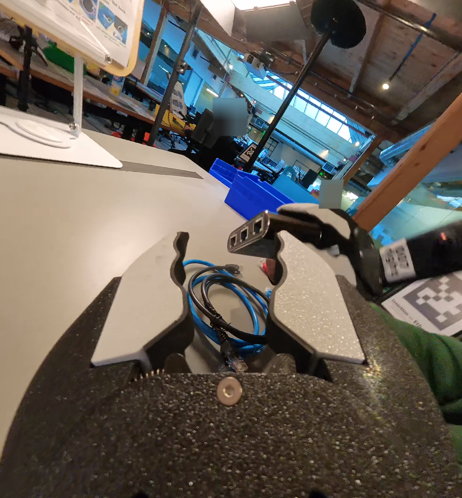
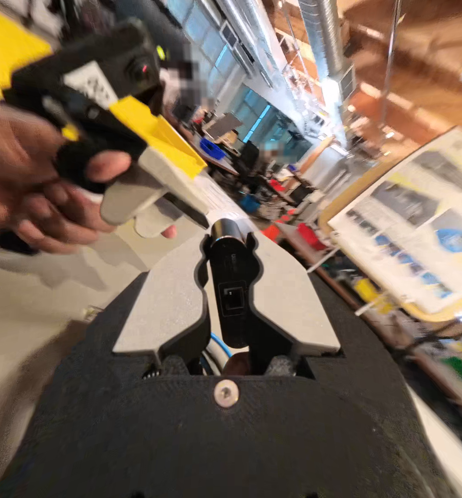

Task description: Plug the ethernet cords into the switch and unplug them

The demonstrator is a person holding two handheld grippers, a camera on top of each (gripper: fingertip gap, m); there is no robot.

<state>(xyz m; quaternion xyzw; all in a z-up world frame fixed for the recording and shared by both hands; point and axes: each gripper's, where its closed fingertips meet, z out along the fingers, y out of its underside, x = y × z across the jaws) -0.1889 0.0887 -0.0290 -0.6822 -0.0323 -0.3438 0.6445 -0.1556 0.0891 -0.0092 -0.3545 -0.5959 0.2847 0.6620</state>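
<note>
Switch (image 1: 247,238), small, black, glossy, oblong with rounded ends, held in the air above the grey desk (image 1: 62,215), clamped by the right tongs (image 1: 300,229); three square ports in a row on the end face in the left wrist view, a single port on the opposite end (image 2: 231,293) in the right wrist view. Faint pale marking on the casing, too small to read. Left tongs (image 1: 227,258) spread wide, gripping nothing, grey matte finger plates on a rough black speckled body. On the desk between those fingers, a coiled blue ethernet cord (image 1: 251,296) and a thinner black ethernet cord (image 1: 211,296) bundled together, clear plug (image 1: 236,363) at the near end. Blue plastic bins (image 1: 251,194) beyond the desk edge. Checkered marker tags on both tools. Green sleeve (image 1: 426,377) at right.
</note>
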